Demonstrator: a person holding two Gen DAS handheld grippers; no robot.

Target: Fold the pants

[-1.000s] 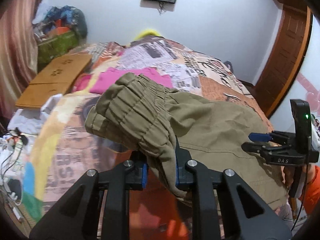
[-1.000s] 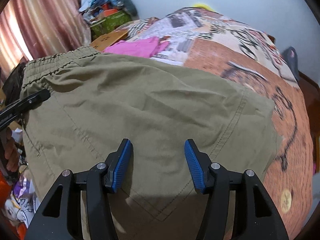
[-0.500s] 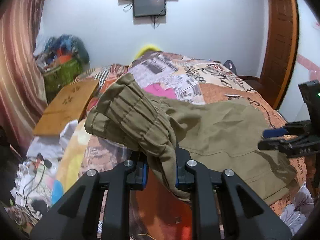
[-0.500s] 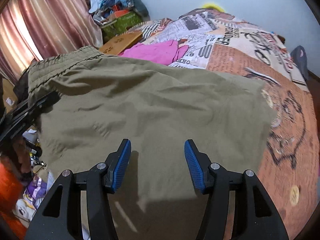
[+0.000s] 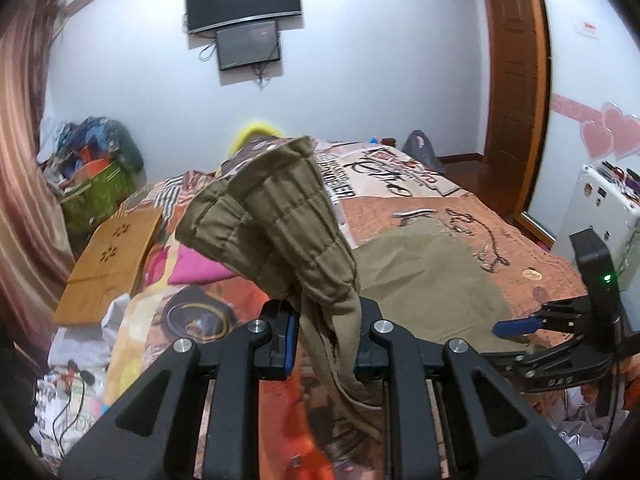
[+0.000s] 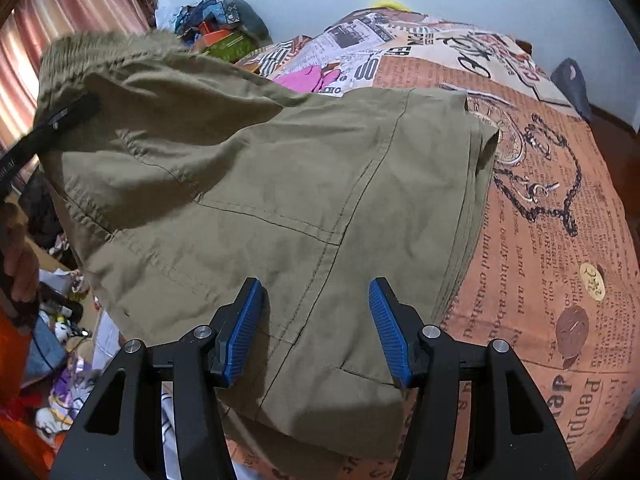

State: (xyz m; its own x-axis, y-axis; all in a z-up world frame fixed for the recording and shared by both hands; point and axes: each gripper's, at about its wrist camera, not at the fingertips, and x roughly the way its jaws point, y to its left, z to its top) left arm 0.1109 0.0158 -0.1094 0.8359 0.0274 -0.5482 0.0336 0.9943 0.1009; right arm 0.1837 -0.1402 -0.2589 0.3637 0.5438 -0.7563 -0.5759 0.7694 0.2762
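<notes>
Olive pants (image 6: 304,184) lie across the near part of the bed. My left gripper (image 5: 325,344) is shut on the elastic waistband (image 5: 280,216) and holds it lifted above the bed; the rest of the pants (image 5: 432,280) trail down to the right. In the right wrist view the left gripper (image 6: 60,120) shows at the raised waistband at upper left. My right gripper (image 6: 316,332) is open and empty, just above the pants' near edge; it also shows at the right in the left wrist view (image 5: 532,328).
The bed has a newspaper-print cover (image 6: 560,240). A pink garment (image 5: 192,268) lies beyond the pants. A wooden board (image 5: 112,256) leans at the bed's left. Clutter (image 6: 60,352) covers the floor at left. A white appliance (image 5: 600,208) stands at right.
My left gripper has lifted the waistband higher and tilted up, so the wall screens came into view. The pants' left side rose with it. My right gripper stayed open above the cloth.
</notes>
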